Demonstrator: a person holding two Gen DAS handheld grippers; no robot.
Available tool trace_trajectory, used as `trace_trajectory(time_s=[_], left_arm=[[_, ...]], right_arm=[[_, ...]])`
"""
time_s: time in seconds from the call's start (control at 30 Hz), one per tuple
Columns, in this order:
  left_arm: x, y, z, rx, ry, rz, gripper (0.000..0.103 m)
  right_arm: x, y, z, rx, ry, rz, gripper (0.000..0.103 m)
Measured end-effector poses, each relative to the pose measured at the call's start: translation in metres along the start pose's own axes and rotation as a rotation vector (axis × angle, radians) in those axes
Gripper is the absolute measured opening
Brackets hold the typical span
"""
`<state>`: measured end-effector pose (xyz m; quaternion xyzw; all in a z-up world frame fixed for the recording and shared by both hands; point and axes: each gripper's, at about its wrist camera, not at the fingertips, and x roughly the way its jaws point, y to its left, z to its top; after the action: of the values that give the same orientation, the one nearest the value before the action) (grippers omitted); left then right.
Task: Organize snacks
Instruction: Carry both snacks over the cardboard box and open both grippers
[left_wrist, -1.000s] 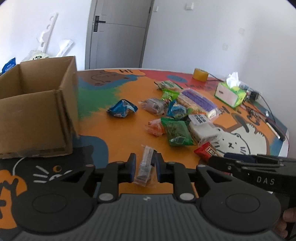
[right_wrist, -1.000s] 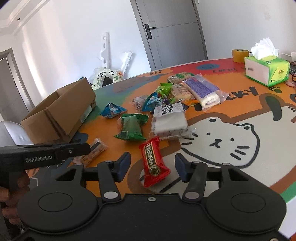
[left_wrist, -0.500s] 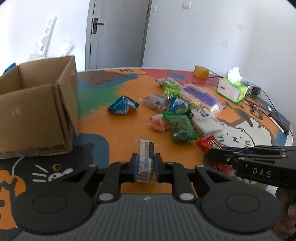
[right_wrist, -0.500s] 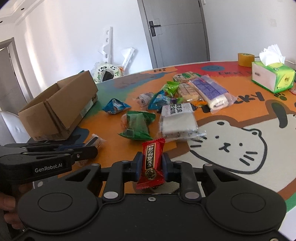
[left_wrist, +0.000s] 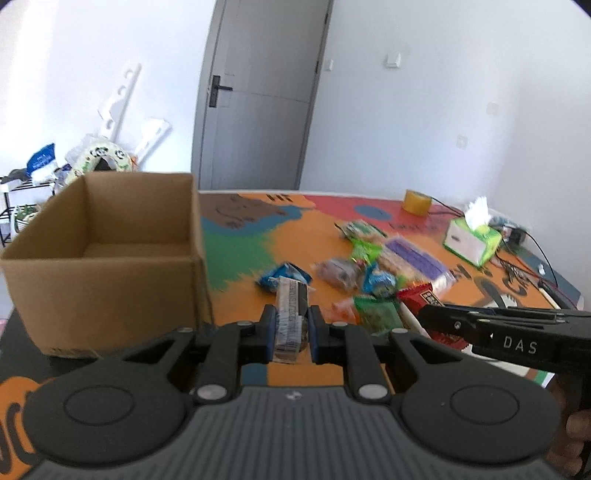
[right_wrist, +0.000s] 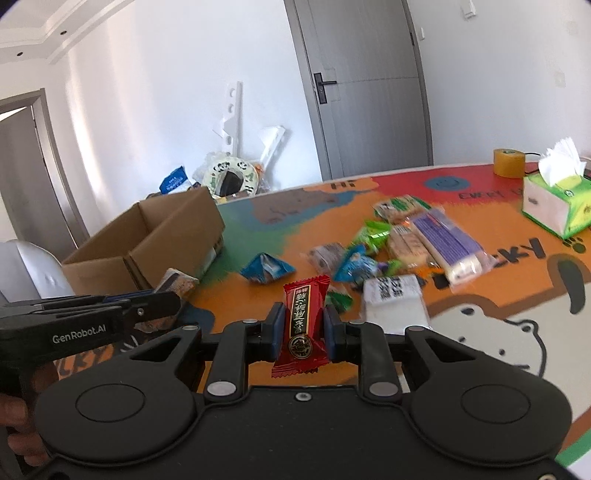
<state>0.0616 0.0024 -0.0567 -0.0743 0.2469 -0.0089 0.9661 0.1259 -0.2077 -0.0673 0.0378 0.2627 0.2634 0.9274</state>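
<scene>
My left gripper (left_wrist: 291, 328) is shut on a clear-wrapped snack bar (left_wrist: 291, 314) and holds it above the table, right of the open cardboard box (left_wrist: 103, 254). My right gripper (right_wrist: 304, 332) is shut on a red snack packet (right_wrist: 303, 325), also lifted; the packet shows in the left wrist view (left_wrist: 419, 299) too. A pile of snacks (right_wrist: 388, 251) lies on the colourful table mat (right_wrist: 258, 229). The box (right_wrist: 147, 243) is empty as far as I see.
A green tissue box (right_wrist: 554, 203) and a yellow tape roll (right_wrist: 509, 162) stand at the table's far right. Cables (left_wrist: 524, 266) lie near the right edge. A grey door (left_wrist: 258, 103) and clutter on a rack (left_wrist: 37, 177) are behind the table.
Both grippers have risen from the table with their snacks. The right gripper closed on the red packet a second ago. The left gripper has come nearer to the box.
</scene>
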Motion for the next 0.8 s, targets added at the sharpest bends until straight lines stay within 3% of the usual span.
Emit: trace_trajectory(time_s=[0.8], left_arm=[[-0.022,0.052,0.043,-0.067,-0.125,0.104,0.017]], right_arm=[[0.04,0.048,0.041,0.014,-0.035,0.136,0.023]])
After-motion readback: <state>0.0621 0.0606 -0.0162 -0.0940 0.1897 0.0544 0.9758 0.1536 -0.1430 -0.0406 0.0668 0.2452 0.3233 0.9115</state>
